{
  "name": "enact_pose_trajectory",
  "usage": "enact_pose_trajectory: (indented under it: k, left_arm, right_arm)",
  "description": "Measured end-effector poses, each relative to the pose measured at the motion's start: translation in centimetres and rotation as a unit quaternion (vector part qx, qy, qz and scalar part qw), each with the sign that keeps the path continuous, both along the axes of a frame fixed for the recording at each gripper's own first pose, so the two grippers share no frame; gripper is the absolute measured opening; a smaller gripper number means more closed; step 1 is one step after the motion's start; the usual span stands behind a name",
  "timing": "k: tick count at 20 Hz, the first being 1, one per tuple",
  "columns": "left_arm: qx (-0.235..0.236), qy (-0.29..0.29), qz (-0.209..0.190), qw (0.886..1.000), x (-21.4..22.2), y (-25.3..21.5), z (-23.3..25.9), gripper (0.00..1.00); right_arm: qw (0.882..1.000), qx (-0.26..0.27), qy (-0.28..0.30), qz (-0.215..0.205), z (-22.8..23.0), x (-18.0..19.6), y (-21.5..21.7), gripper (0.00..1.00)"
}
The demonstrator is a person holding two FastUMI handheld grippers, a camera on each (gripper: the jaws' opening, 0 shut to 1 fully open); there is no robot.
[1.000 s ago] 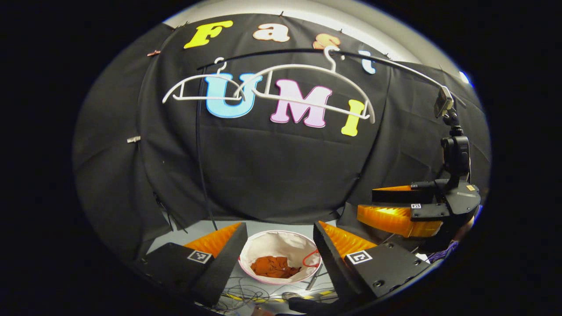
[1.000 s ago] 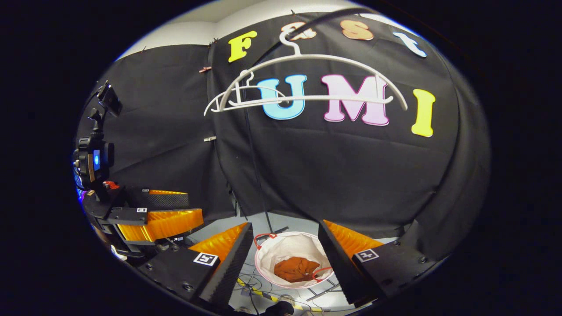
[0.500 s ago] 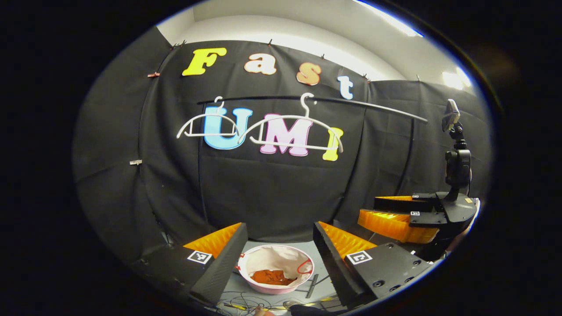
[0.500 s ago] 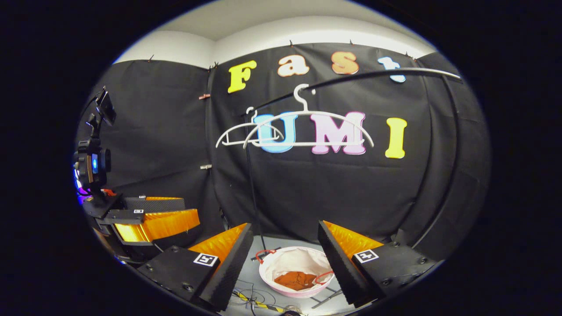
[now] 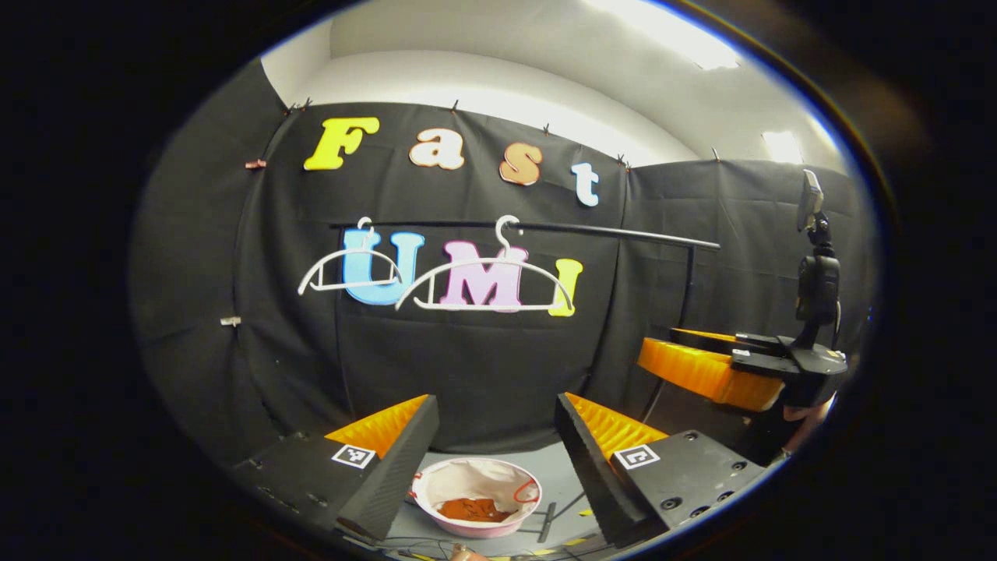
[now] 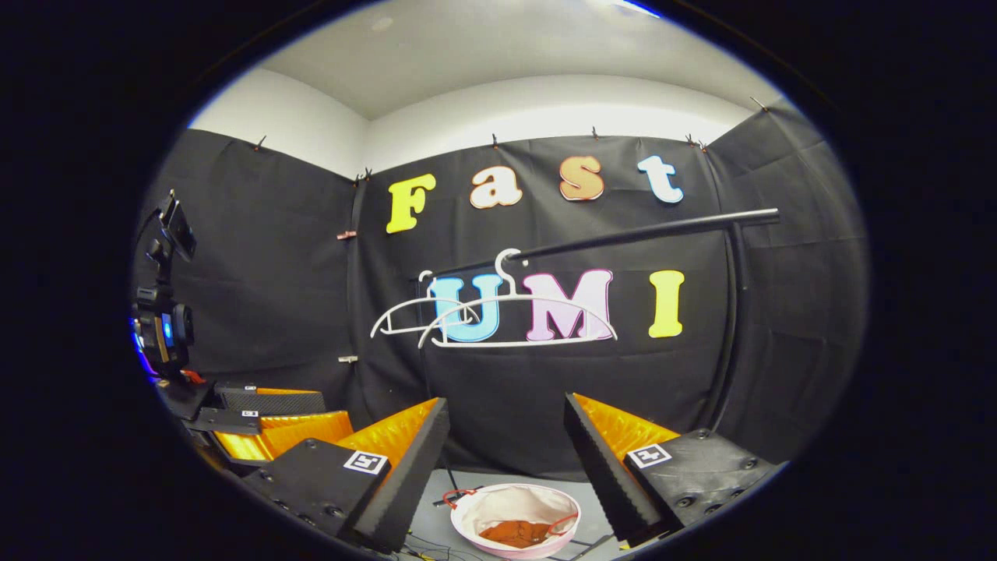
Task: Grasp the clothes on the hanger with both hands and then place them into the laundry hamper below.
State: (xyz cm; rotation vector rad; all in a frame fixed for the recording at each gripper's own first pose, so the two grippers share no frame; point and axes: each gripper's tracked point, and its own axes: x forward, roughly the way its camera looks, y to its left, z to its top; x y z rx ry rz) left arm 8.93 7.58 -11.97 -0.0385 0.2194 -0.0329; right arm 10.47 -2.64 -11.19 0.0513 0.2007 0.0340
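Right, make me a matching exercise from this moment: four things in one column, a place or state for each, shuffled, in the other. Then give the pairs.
Things:
1. orange garment
2. two white hangers
3. laundry hamper
4. left gripper

Places or states:
A. hanging bare on the black rail
B. open, holding nothing
C. lying inside the hamper
D. standing on the floor under the rail

Pairs: 1-C, 2-A, 3-D, 4-B

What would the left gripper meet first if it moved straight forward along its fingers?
Probably the black cloth wall, below the bare hangers. The left gripper is open, and the hamper sits lower, under that line. Depth is unclear.
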Motion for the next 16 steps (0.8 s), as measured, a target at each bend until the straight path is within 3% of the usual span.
enact_pose_trajectory:
  k: [3, 4, 6, 9, 10, 11, 16]
  left_arm:
    - [-0.009, -0.025, -0.008, 1.0, 0.0, -1.9, 1.9, 0.92]
    - [-0.006, -0.03, -0.008, 0.999, 0.0, -2.4, 2.6, 0.92]
    - [-0.001, -0.049, 0.0, 0.999, 0.0, -3.2, 4.1, 0.92]
    - [-0.003, -0.06, 0.007, 0.998, 0.5, -4.8, 5.3, 0.95]
    - [-0.002, -0.064, 0.008, 0.998, 0.6, -5.1, 5.7, 0.95]
    - [0.001, -0.064, 0.011, 0.998, 0.6, -5.2, 5.8, 0.95]
    - [-0.001, -0.07, 0.017, 0.997, 0.5, -5.8, 6.5, 0.95]
  right_arm:
    - [0.999, -0.01, -0.03, -0.01, 2.9, -1.6, -1.4, 1.0]
    - [0.999, -0.007, -0.039, -0.011, 3.4, -1.7, -1.6, 0.95]
    - [0.998, -0.007, -0.055, -0.015, 4.4, -1.8, -2.4, 0.95]
    - [0.999, -0.001, -0.045, -0.009, 4.2, -1.9, -2.8, 0.95]
    - [0.999, 0.003, -0.049, -0.006, 4.7, -1.9, -2.9, 1.0]
    - [0.999, 0.009, -0.051, -0.004, 5.1, -1.9, -2.8, 0.95]
    - [0.998, 0.019, -0.061, 0.003, 6.3, -2.4, -2.8, 0.95]
